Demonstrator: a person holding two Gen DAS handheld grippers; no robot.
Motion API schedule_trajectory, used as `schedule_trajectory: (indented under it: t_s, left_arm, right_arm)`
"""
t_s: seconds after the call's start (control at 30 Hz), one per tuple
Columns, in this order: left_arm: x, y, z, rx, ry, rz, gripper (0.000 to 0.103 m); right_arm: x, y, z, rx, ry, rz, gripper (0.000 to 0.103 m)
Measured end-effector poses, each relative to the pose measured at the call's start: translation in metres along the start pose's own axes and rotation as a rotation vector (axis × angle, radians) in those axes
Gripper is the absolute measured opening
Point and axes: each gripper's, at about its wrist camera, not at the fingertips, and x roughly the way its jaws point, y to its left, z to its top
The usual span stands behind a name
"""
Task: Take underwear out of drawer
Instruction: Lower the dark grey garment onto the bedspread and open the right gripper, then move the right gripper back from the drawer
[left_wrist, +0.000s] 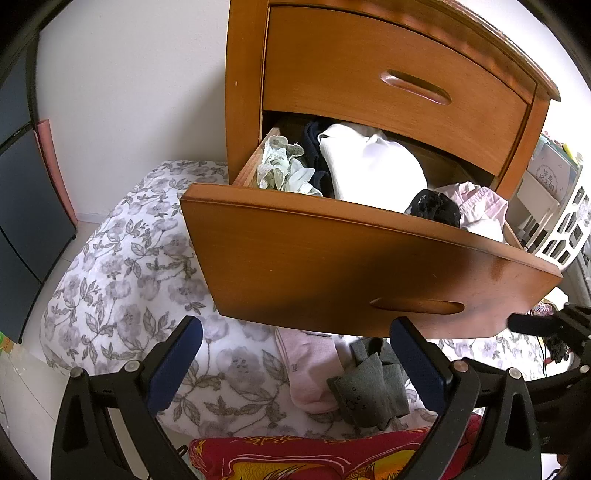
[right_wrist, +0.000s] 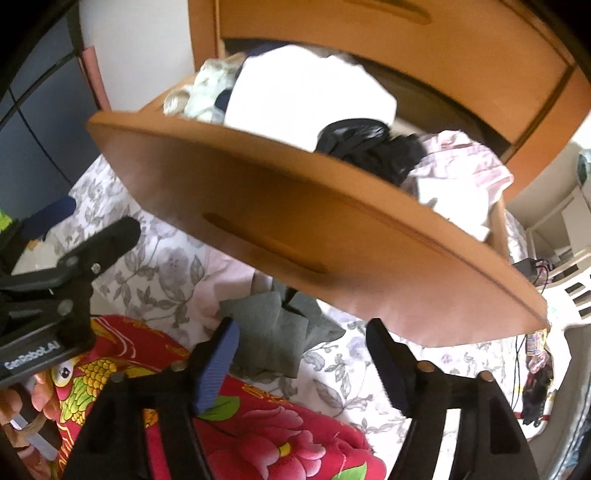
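Below the pulled-out curved wooden drawer (left_wrist: 354, 258), both tongs gape wide and hold nothing: the left gripper (left_wrist: 295, 363) and the right gripper (right_wrist: 301, 363) hover over a grey folded garment (left_wrist: 373, 391) and a pale pink one (left_wrist: 310, 369) lying on the floral-printed white quilt (left_wrist: 129, 266). Inside the drawer sit lacy pale-green underwear (left_wrist: 284, 168) at its left end, a white folded cloth (left_wrist: 369, 170) mid-drawer, black lace underwear (left_wrist: 436, 208) and pink fabric (left_wrist: 480, 210) at its right end. A red embroidered blanket (right_wrist: 258, 424) lies nearest.
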Motion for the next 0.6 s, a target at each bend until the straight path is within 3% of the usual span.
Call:
schedule_trajectory:
  t_s: [0.23, 0.3, 0.6]
  left_arm:
    - [0.000, 0.000, 0.000, 0.000, 0.000, 0.000, 0.101]
    - [0.001, 0.000, 0.000, -0.001, 0.003, -0.001, 0.101]
    - [0.000, 0.001, 0.000, -0.003, 0.008, -0.002, 0.101]
  right_arm:
    - [-0.014, -0.016, -0.007, 0.107, -0.071, -0.014, 0.094]
    - [-0.019, -0.019, -0.010, 0.142, -0.106, -0.008, 0.102]
    - [-0.038, -0.038, -0.028, 0.280, -0.229, -0.035, 0.103]
